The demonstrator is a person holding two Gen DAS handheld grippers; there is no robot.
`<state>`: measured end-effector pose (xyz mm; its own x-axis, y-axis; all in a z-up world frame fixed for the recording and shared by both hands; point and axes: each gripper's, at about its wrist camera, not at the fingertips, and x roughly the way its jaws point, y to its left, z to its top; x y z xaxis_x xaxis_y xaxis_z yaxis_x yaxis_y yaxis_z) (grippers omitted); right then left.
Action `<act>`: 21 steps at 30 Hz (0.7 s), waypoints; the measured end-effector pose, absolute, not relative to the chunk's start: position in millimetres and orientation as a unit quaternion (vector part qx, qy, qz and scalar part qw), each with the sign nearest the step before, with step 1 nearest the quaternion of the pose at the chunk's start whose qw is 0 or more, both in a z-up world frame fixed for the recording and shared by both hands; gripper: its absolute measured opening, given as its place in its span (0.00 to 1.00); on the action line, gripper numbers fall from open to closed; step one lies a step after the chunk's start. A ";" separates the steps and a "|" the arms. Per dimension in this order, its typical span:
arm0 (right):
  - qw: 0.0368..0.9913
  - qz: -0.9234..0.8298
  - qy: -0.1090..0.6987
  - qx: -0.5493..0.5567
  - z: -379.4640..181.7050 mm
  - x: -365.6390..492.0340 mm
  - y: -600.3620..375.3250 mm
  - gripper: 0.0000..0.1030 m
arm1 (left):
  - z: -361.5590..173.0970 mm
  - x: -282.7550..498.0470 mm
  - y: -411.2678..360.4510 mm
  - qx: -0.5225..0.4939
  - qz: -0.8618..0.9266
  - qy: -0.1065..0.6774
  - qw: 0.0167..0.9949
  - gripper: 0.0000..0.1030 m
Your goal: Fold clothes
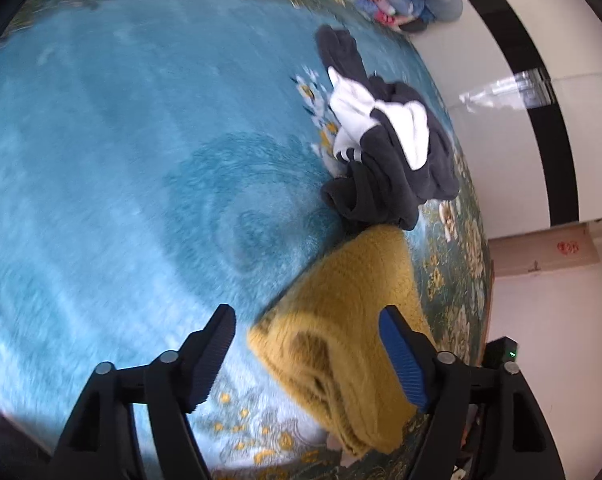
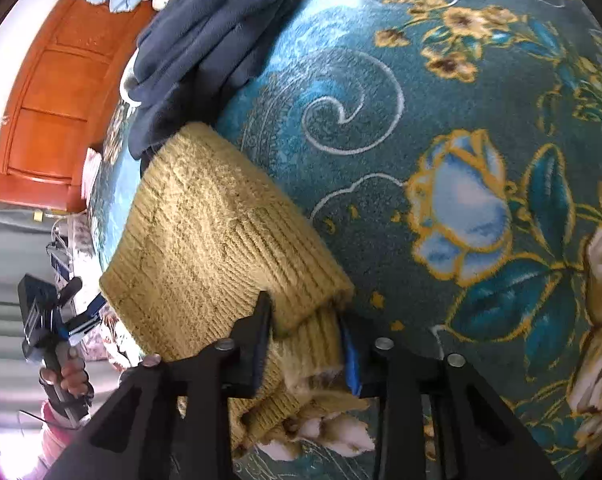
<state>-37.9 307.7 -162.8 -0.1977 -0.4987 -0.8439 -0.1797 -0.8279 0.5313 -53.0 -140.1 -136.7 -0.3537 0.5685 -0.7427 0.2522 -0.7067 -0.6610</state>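
- Carpet [image 1: 121, 140] of teal-blue pile with gold flowers is serving as the folding surface; it is the floor, and most of its left side is lying bare in the left wrist view.
- Left gripper [image 1: 307, 338] is hanging over the near corner of the mustard knit sweater [image 1: 341, 320] with its jaws standing wide; one pad is over bare carpet and the blue pad is over the knit, and nothing is being pinched.
- Mustard knit sweater is lying on the carpet as a compact bundle several layers thick, so I am judging its fold to be well along, though whether it is finished I cannot tell.
- Dark fleece garment [image 1: 393, 168], tangled with a white one [image 1: 353, 108], is sitting crumpled just beyond the sweater and touching its far edge; this pile is looking unfolded and is probably what remains.
- More mixed clothing [image 1: 385, 0] is lying far off at the carpet's edge, too blurred to sort out.
- Right gripper [image 2: 305, 340] is closing narrowly on the ribbed hem of the sweater [image 2: 205, 232], with knit filling the gap between its pads.
- Navy fleece [image 2: 209, 40] in the right wrist view is lying beyond the sweater's far end, rumpled rather than squared.
- Wooden cabinet [image 2: 49, 112] is standing at the carpet's edge.
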 end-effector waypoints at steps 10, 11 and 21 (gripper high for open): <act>0.075 -0.745 -0.329 0.576 -146.8 25.6 331.5 0.59 | -207.0 -80.7 -123.2 -0.615 0.649 -0.415 0.167 0.81; 0.066 -0.740 -0.333 0.581 -150.4 32.8 334.8 0.59 | -211.8 -79.7 -121.5 -0.618 0.636 -0.426 0.180 0.81; 0.058 -0.699 -0.408 0.584 -177.8 62.0 338.6 0.59 | -205.2 -69.1 -111.3 -0.614 0.665 -0.395 0.161 0.49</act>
<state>62.0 338.6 -177.8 -0.3116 -0.5574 -0.7696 -0.3962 -0.6599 0.6384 -69.1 -111.3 -205.2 -0.1954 0.6984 -0.6885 0.2704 -0.6365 -0.7223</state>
